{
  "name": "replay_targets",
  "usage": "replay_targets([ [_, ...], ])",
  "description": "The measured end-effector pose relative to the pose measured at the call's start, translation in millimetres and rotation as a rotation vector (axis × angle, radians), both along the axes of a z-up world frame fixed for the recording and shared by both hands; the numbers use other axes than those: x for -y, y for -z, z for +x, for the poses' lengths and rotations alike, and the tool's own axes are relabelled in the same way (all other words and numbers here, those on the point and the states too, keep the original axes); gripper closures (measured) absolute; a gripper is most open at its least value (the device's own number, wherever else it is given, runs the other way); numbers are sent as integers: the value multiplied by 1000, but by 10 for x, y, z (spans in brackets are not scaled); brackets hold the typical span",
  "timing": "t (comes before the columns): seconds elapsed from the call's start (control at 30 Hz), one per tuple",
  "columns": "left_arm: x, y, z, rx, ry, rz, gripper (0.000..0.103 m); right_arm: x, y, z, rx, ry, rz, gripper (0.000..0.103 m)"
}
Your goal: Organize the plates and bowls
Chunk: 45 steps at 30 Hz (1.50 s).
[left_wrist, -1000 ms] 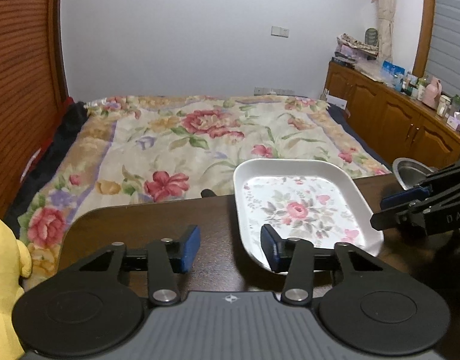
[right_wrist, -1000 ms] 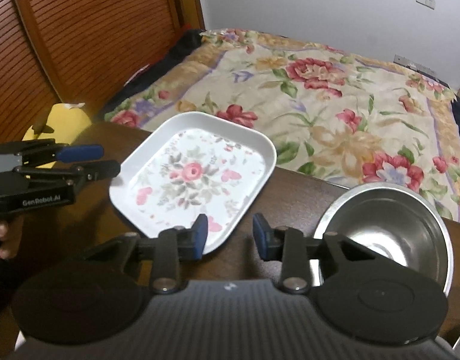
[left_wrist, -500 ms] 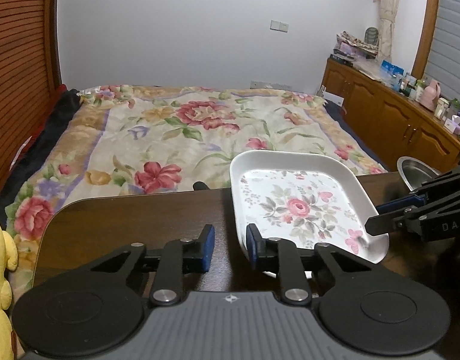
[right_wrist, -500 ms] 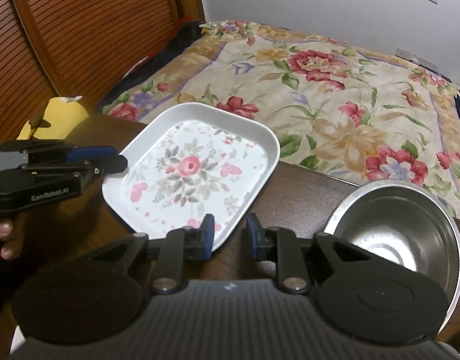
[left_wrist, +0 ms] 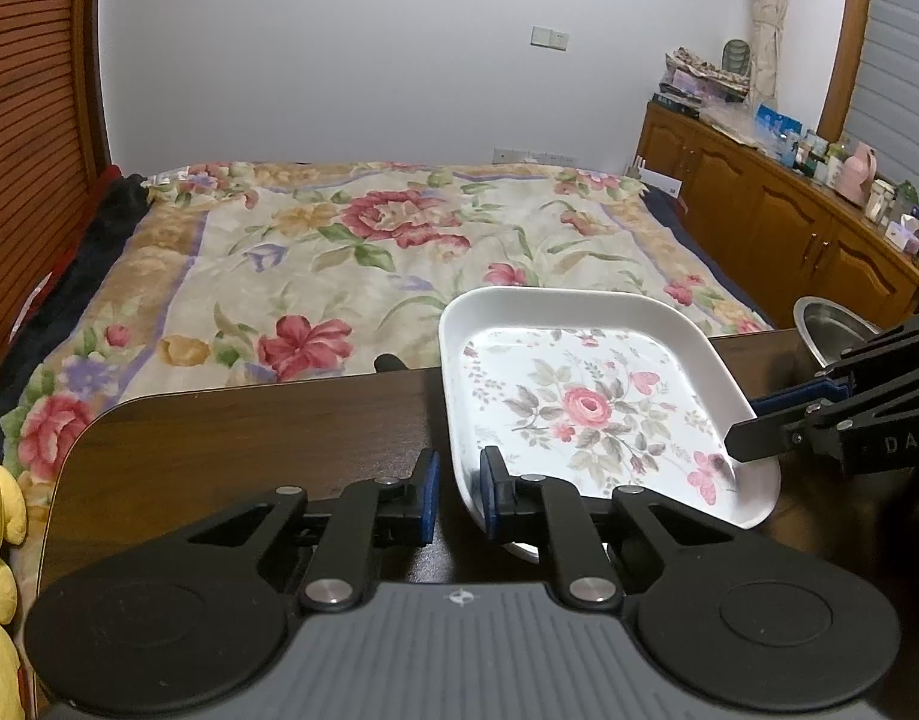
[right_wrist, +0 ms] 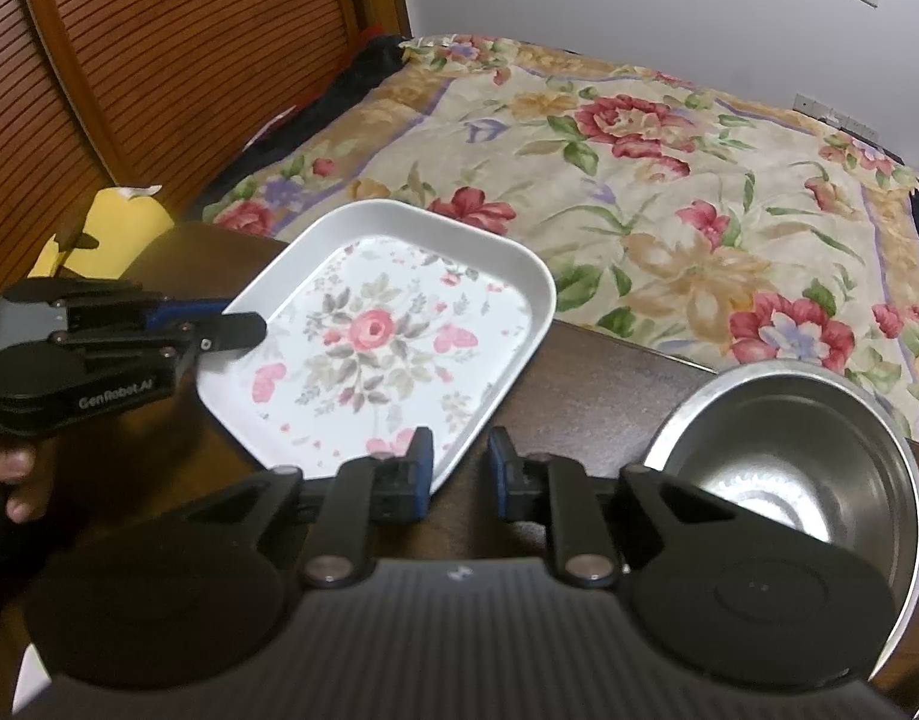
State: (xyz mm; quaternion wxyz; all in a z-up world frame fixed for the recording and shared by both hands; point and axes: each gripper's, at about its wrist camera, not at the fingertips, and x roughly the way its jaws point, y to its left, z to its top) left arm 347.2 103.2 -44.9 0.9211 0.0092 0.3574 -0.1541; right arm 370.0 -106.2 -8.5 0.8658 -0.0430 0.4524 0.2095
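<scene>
Plate (left_wrist: 585,402) – white, square-ish, with pink flowers – sits on the dark wooden table (left_wrist: 249,444), a shiny metal bowl (right_wrist: 801,450) to its right. The left gripper (left_wrist: 458,495) now pinches the plate's left rim; a second ago its fingers were wide apart. The right gripper (right_wrist: 458,471) has closed up too and straddles the near rim, though a gap shows.

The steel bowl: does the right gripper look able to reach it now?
Probably yes. The steel bowl sits open on the table just beside the right gripper, nothing between; but its fingers straddle the floral plate's rim.
</scene>
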Motion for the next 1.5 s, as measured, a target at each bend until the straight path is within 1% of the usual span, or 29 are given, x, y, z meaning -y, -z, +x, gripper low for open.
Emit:
replay_targets([
  [0.17,9,-3,-10,1,8,-1,88,-30,41,-8,-8,-11,-5,83],
  [0.4,4,-3,-23,-4,18,-2,88,-26,40,-25,-7,-24,-4,85],
  [0.5,9,-10,-53,-9,21,1,91,-11,35,-23,-11,-20,9,86],
  [0.7,-8,-70,-175,-15,17,2,90,18,-18,-85,-9,-16,36,87],
  [0.97,-42,-297,-408,41,6,17,90,19,-194,-263,28,-29,59,87],
  [1.5,-57,-699,-972,131,9,16,90,116,-549,-704,104,-36,96,87],
])
